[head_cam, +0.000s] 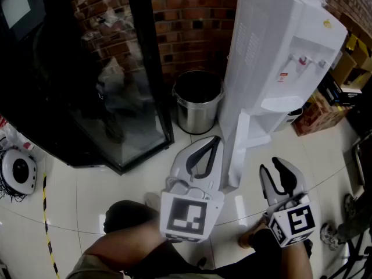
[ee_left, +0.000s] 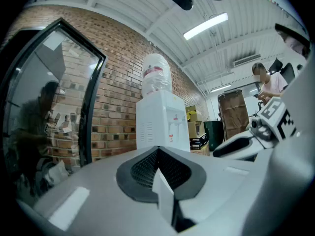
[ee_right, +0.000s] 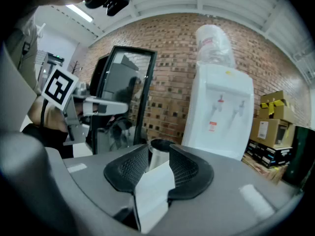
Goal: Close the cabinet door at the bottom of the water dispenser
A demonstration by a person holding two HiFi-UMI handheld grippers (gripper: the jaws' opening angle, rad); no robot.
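Note:
The white water dispenser [head_cam: 279, 45] stands against the brick wall with a bottle on top. Its bottom cabinet door [head_cam: 236, 153] hangs open, swung out toward me and seen edge-on. My left gripper [head_cam: 216, 139] lies just left of that door's edge, its jaws shut with nothing between them; I cannot tell whether it touches the door. In the left gripper view the left gripper [ee_left: 157, 150] points at the dispenser [ee_left: 162, 124]. My right gripper [head_cam: 272, 166] is open and empty, low and right of the door. The right gripper [ee_right: 158, 149] looks toward the dispenser [ee_right: 219, 114].
A steel trash can [head_cam: 197, 100] stands left of the dispenser. A black glass-door cabinet [head_cam: 116, 97] fills the left side. Cardboard boxes [head_cam: 317, 115] sit at the right. A round white device [head_cam: 20, 170] and striped tape [head_cam: 46, 225] lie on the floor. A person [ee_left: 268, 82] stands far back.

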